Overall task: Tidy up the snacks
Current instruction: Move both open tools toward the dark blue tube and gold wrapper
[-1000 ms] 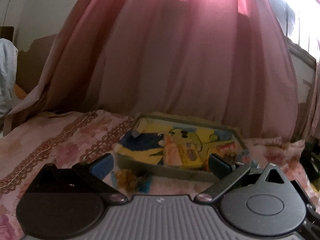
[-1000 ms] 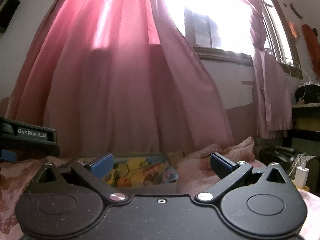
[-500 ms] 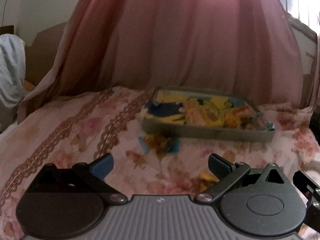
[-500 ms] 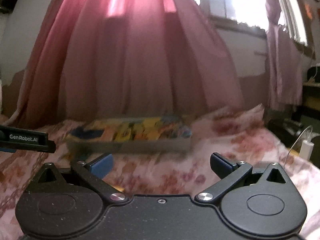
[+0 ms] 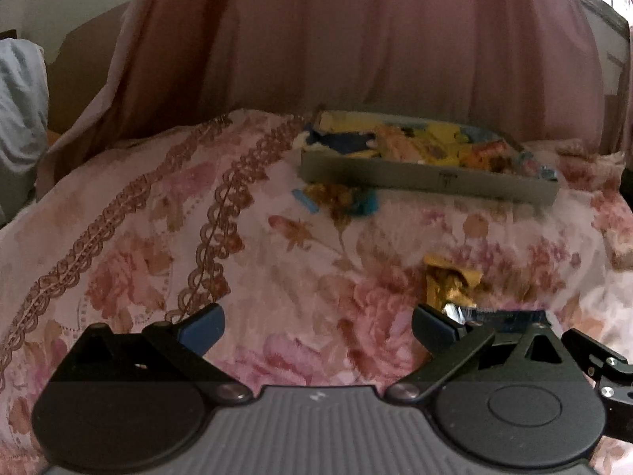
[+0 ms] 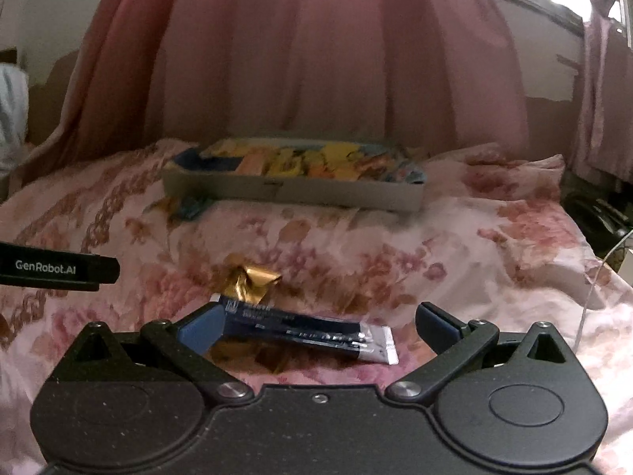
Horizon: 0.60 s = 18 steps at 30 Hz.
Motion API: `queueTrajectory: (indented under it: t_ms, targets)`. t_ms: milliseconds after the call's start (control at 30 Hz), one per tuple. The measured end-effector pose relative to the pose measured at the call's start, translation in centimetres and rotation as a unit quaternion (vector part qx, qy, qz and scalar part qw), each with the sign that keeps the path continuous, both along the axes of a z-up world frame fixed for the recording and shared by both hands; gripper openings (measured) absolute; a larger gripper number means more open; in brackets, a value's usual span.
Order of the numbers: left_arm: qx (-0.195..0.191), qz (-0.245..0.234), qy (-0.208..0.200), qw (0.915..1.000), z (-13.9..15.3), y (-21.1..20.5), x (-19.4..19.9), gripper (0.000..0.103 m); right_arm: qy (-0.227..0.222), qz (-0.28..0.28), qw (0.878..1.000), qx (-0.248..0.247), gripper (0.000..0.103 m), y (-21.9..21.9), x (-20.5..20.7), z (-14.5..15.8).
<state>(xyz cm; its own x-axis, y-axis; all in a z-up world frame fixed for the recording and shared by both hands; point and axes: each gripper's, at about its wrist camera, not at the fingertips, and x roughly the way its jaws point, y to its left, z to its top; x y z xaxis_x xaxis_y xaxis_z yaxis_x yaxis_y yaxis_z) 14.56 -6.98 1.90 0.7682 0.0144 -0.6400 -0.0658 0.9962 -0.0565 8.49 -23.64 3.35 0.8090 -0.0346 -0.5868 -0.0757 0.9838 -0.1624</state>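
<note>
A shallow grey tray lies far back on the flowered bedspread and holds several bright snack packets. A blue and gold packet rests just in front of it. Nearer, a crumpled gold wrapper lies beside a long dark blue bar. My right gripper is open, low over the bar, which lies between its fingers. My left gripper is open and empty, over bare bedspread left of the gold wrapper.
A pink curtain hangs behind the bed. A pale cloth hangs at far left. Dark objects and a white cable sit past the bed's right edge. The left gripper's side shows at left in the right wrist view.
Both grippers have tilted downward and drawn back from the tray. The gold wrapper and the dark blue bar have come into view near the fingers. Both stayed open.
</note>
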Motion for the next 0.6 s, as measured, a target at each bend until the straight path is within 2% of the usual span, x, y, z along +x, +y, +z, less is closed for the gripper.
queueTrajectory:
  t_ms: [467, 600]
  targets:
    - [0.015, -0.010, 0.031, 0.9994, -1.9, 0.6, 0.6, 0.102, 0.058, 0.019, 0.998, -0.026, 0.102, 0.7, 0.9, -1.5]
    - [0.018, -0.021, 0.036, 0.9990, -2.3, 0.7, 0.7, 0.102, 0.054, 0.062, 0.995, -0.063, 0.102, 0.9, 0.8, -1.7]
